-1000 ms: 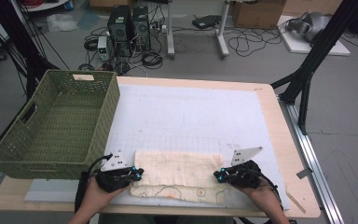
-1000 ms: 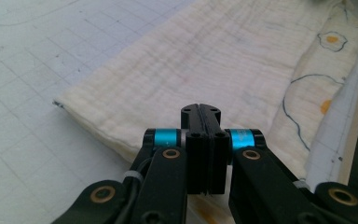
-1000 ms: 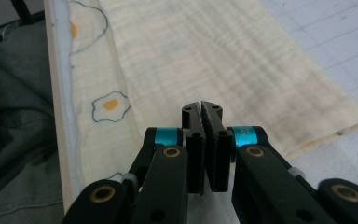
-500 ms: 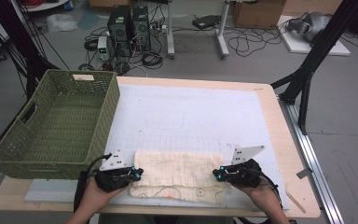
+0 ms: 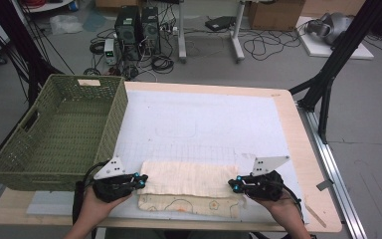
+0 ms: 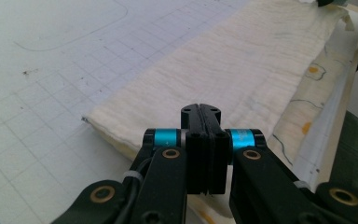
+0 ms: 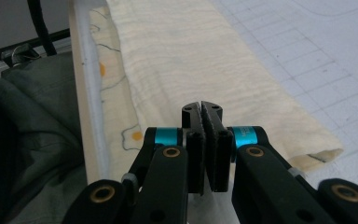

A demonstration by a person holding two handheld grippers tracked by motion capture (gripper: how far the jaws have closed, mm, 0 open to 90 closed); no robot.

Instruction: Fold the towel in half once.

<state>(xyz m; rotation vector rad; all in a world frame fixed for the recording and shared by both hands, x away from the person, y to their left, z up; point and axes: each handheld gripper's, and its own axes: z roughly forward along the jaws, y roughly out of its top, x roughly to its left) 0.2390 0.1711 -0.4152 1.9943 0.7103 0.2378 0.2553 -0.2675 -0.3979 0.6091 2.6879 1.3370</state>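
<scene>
Over at the left edge of the table sits the green woven basket [image 5: 54, 132], empty as far as the high view shows, and just right of its near corner the left gripper [image 5: 140, 180] is low at the left end of the folded cream cloth [image 5: 191, 179]. In the left gripper view its jaws are pressed tight together, and whether a thin hem is pinched between them cannot be told; the cloth [image 6: 242, 70] runs away from the tips toward the far end. The cloth lies along the near edge of the white grid mat [image 5: 204, 124], folded lengthwise so that a printed underlayer with orange spots shows along the side nearest the person. At its right end the right gripper [image 5: 235, 185] mirrors the left one, jaws closed hard, with the fabric [image 7: 205, 60] stretching ahead of them. The cloth spans the gap between the two tools, one at each short end. The risk, judging from here: if either pair has caught only the top layer, or nothing at all, a lift would peel the fold open or leave one end dragging on the mat. Uneven pull from the two hands could also skew the fold, and the near layer looks close enough to the table's edge to slide off.
</scene>
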